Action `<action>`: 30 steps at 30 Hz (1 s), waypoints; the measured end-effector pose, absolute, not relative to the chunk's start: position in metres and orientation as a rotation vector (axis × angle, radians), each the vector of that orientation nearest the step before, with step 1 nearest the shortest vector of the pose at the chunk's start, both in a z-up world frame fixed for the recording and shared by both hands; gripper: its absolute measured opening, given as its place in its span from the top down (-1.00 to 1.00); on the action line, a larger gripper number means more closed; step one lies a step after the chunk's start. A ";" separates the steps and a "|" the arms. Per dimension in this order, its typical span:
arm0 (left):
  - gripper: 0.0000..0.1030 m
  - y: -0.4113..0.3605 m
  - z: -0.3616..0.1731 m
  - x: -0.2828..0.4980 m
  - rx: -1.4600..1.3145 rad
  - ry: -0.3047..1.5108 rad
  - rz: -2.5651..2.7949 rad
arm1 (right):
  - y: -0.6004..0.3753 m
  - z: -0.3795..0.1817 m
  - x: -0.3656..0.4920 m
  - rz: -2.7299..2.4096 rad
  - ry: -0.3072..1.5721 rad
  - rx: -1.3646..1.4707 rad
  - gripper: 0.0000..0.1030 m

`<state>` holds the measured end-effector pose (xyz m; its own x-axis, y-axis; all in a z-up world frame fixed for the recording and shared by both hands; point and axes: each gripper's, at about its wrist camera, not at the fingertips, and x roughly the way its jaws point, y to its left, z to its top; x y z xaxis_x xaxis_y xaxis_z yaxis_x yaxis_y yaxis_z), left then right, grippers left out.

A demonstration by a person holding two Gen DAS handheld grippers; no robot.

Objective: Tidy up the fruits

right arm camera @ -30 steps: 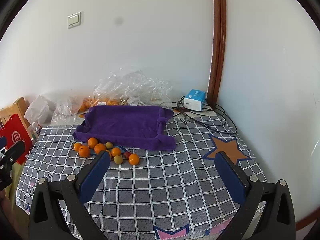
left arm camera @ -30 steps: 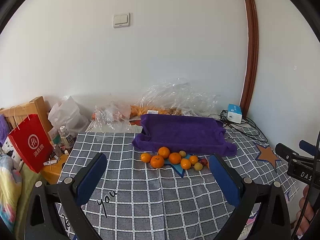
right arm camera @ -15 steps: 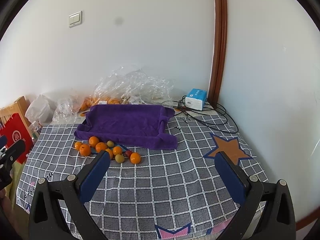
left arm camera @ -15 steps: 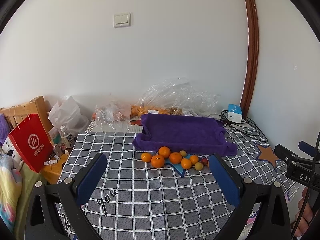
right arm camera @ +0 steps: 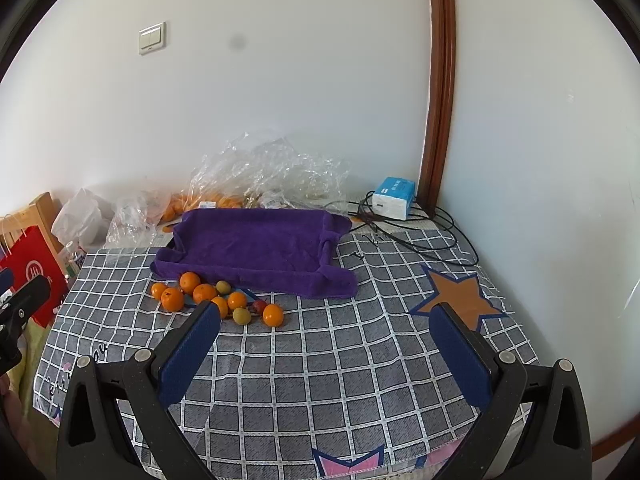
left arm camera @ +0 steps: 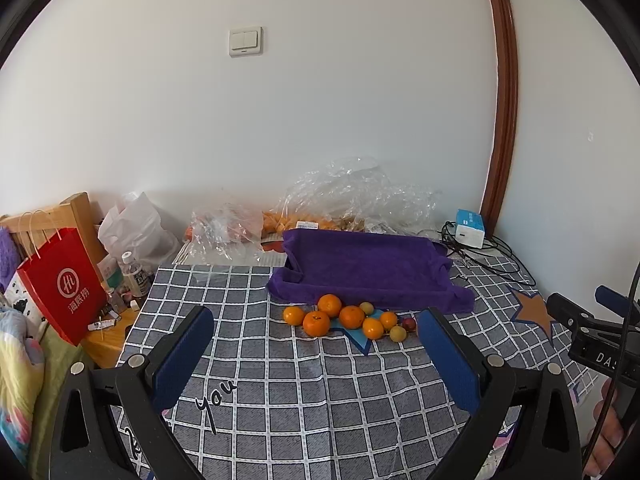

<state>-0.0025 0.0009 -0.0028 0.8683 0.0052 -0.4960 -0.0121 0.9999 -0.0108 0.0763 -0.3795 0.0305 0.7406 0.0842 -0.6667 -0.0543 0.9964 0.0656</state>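
Several oranges, two small yellow-green fruits and a small red fruit lie in a cluster on the checked tablecloth. Behind them a purple towel covers a tray. My left gripper is open and empty, hovering in front of the fruit. My right gripper is open and empty, to the right of the cluster; its body shows at the right edge of the left wrist view.
Clear plastic bags with more oranges lie by the wall. A blue-white box and black cables sit at the back right. A red paper bag, bottles and a wooden chair stand left of the table.
Both grippers have drifted slightly closer to the table; the fruit sits a little lower in the views. Nothing was grasped or moved.
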 end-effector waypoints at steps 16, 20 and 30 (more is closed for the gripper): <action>-1.00 0.005 -0.002 -0.005 -0.019 0.517 0.006 | -0.380 0.028 0.076 0.075 0.740 0.056 -0.99; -1.00 0.005 -0.001 -0.005 -0.025 0.517 0.007 | -0.380 0.027 0.075 0.083 0.737 0.058 -0.99; -1.00 0.005 -0.001 -0.004 -0.019 0.518 0.010 | -0.382 0.026 0.075 0.079 0.739 0.066 -0.99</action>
<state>-0.0043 0.0052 -0.0010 0.8686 0.0043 -0.4956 -0.0141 0.9998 -0.0159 0.0755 -0.3824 0.0263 0.7364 0.0950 -0.6699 -0.0484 0.9950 0.0879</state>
